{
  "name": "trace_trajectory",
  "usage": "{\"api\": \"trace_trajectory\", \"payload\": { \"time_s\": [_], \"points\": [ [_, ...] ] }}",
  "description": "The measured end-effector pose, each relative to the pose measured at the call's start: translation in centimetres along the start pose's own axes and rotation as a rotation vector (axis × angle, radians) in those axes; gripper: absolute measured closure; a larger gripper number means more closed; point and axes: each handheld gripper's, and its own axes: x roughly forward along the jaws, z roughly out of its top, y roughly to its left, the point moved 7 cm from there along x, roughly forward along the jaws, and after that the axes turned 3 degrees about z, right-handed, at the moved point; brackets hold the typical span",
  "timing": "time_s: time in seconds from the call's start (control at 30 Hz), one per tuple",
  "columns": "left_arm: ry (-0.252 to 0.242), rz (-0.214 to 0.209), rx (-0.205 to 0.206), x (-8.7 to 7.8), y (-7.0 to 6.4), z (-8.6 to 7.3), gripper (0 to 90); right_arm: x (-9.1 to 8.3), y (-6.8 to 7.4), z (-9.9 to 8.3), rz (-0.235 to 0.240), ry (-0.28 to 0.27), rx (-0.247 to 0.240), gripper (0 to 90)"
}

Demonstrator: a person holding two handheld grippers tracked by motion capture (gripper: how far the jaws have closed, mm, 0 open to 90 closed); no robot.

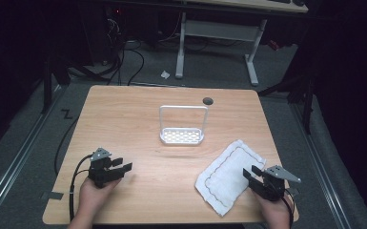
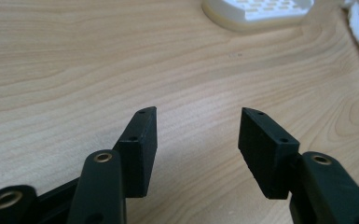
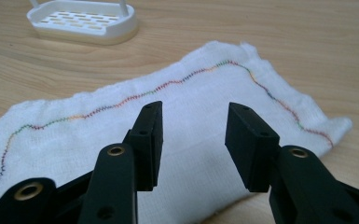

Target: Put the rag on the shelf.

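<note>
While right gripper [image 3: 193, 140] gapes | cloth [image 3: 177, 121] lies beneath (touching unclear)

I am looking into what appears to be a lab or recording room, dimly lit around its edges. A light wooden table [image 1: 124, 124] with a round cable hole [image 1: 208, 100] is sitting on grey carpet [image 1: 38, 143]. Metal rails [image 1: 14, 160] are running along the floor on both sides of it. Black cables [image 1: 124, 62] are trailing across the floor behind, near dark equipment. A second desk with a white metal frame [image 1: 217, 36] is standing at the back. A scrap of white paper [image 1: 165, 74] is lying on the carpet.
</note>
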Motion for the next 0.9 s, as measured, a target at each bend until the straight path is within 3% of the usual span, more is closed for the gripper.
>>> {"api": "trace_trajectory", "payload": {
  "time_s": [0.17, 0.37, 0.53, 0.63, 0.7, 0.77, 0.9],
  "points": [
    [0.004, -0.018, -0.003, 0.2, -0.6, 0.1, 47.1, -0.2, -0.6, -1.0, -0.002, 0.026, 0.010, 56.9],
    [0.010, -0.016, 0.015, 0.5, -1.2, 0.0, 47.2, 0.2, -1.4, -1.6, 0.008, 0.049, 0.041, 57.5],
    [0.027, -0.008, 0.024, 0.9, -1.2, -0.3, 48.6, 0.4, -1.4, -1.7, 0.012, 0.059, 0.034, 59.1],
    [0.029, -0.006, 0.023, 0.8, -1.3, -0.3, 50.9, 0.7, -1.2, -1.8, 0.011, 0.078, 0.028, 60.1],
    [0.036, -0.013, 0.019, 0.9, -1.5, -0.3, 57.0, 0.9, -1.1, -1.8, 0.006, 0.086, 0.025, 61.5],
    [0.047, -0.035, 0.015, 1.1, -2.1, -0.2, 65.3, 0.9, -1.3, -1.8, 0.003, 0.088, 0.025, 67.5],
    [0.056, -0.031, 0.085, 1.3, -3.8, -0.1, 77.0, 0.7, -1.8, -1.5, 0.000, 0.098, 0.029, 88.0]
  ]
}}
